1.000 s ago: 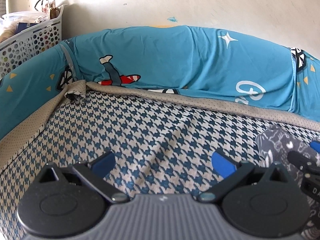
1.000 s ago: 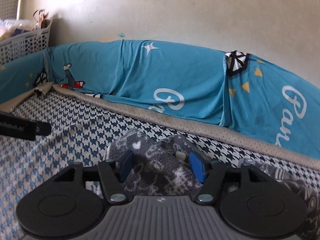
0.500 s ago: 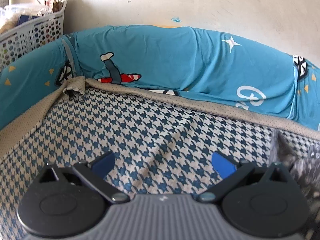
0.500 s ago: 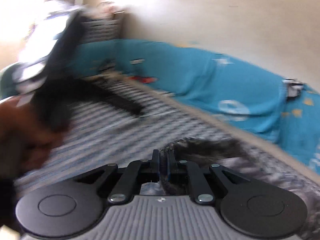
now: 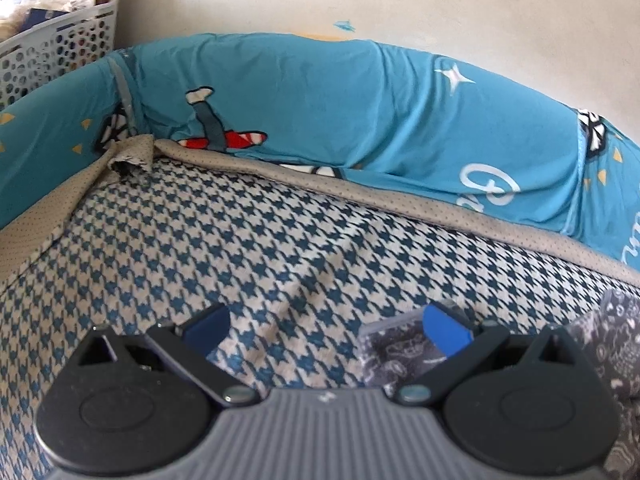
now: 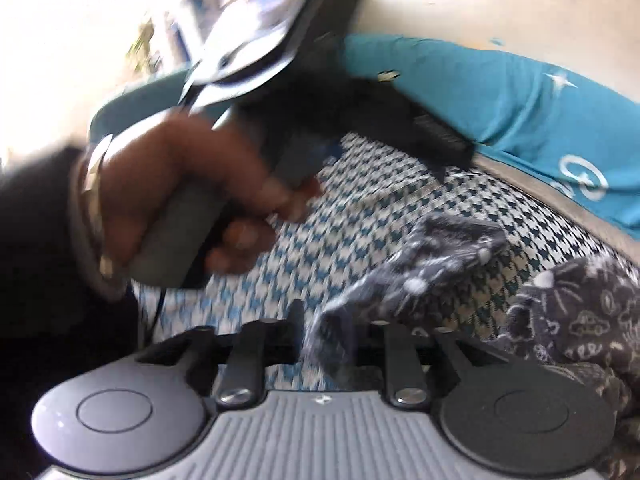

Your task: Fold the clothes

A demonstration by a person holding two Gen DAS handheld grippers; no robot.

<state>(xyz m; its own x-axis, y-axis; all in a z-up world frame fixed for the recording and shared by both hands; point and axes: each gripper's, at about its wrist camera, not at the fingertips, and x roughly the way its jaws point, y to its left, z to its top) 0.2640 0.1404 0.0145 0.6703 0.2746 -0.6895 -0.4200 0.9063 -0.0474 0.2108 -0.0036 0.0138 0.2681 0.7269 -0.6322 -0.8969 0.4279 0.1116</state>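
Note:
A dark grey garment (image 6: 440, 256) with white cartoon prints lies on the houndstooth bed cover (image 5: 240, 248). My right gripper (image 6: 324, 332) is shut on one edge of it, and the cloth stretches from the jaws up to the right. More of the garment (image 6: 580, 320) is bunched at the right. My left gripper (image 5: 326, 320) is open low over the cover. A corner of the garment (image 5: 400, 344) lies just inside its right blue pad (image 5: 444, 332). In the right wrist view a person's hand (image 6: 180, 200) grips the left gripper's handle; that view is blurred.
A teal printed bumper cushion (image 5: 360, 120) with a beige trim (image 5: 400, 200) curves round the far side of the bed. A white perforated laundry basket (image 5: 52, 48) stands at the back left against the pale wall (image 5: 400, 0).
The right gripper closed on the garment and swung left, dragging the cloth with it. The garment's corner now lies at the left gripper's right finger. The left gripper stayed open.

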